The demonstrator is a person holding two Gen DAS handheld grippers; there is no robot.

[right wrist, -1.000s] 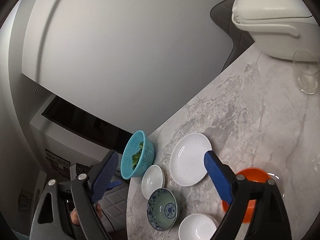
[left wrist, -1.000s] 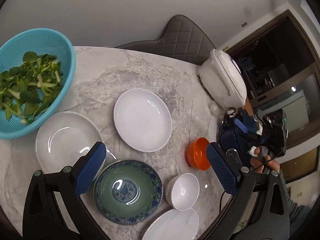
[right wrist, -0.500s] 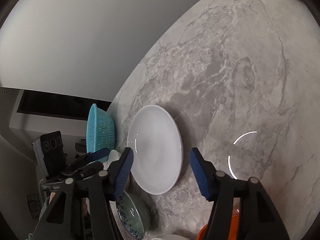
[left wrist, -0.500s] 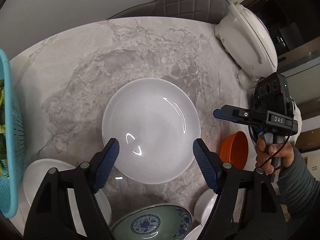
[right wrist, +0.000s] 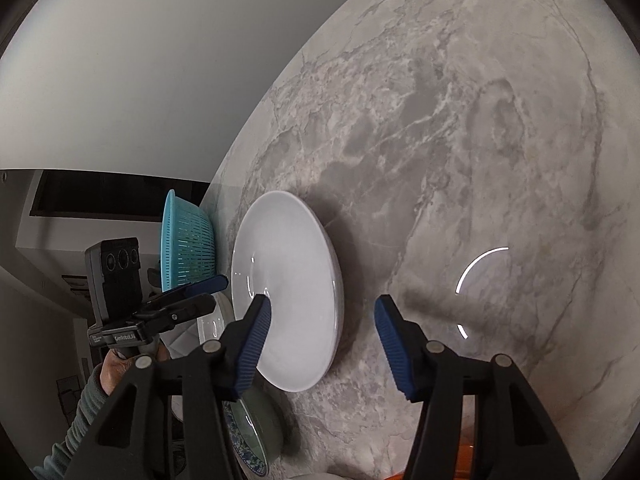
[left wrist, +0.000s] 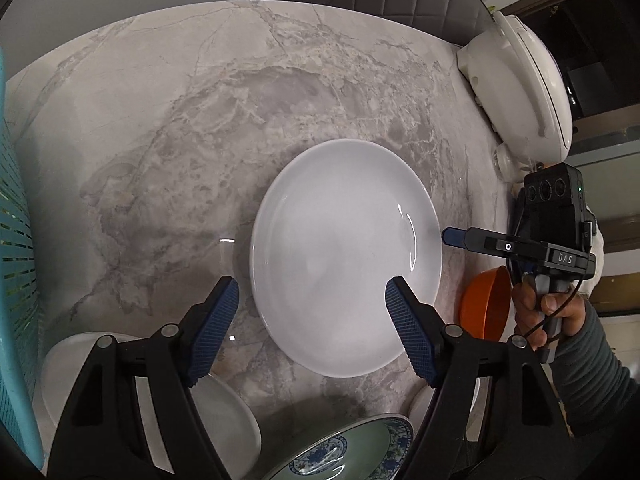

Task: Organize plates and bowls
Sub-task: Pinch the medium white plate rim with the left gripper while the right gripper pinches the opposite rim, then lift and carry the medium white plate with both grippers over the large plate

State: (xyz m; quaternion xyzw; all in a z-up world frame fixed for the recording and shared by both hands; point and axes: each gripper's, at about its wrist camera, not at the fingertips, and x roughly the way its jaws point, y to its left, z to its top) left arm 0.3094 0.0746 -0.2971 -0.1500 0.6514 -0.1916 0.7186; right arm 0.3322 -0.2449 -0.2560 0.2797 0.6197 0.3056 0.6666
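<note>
White plate (left wrist: 346, 256) lies flat mid-way across the marble table (left wrist: 180, 128), between both grippers. Left gripper (left wrist: 312, 326) hovers spread over its near rim; right gripper (right wrist: 320, 344), also spread, straddles its right edge.

Even, soft indoor light fell from overhead — a ring-lamp glare marked the counter (right wrist: 500, 160), a dark shadow hugged the white plate (right wrist: 288, 292), and fisheye bending darkened every edge.

The left gripper (left wrist: 312, 308) now sits lower, its open jaws straddling the white plate's (left wrist: 344, 256) near-left rim. The right gripper (right wrist: 320, 336) now brackets its right edge, jaws apart
</note>
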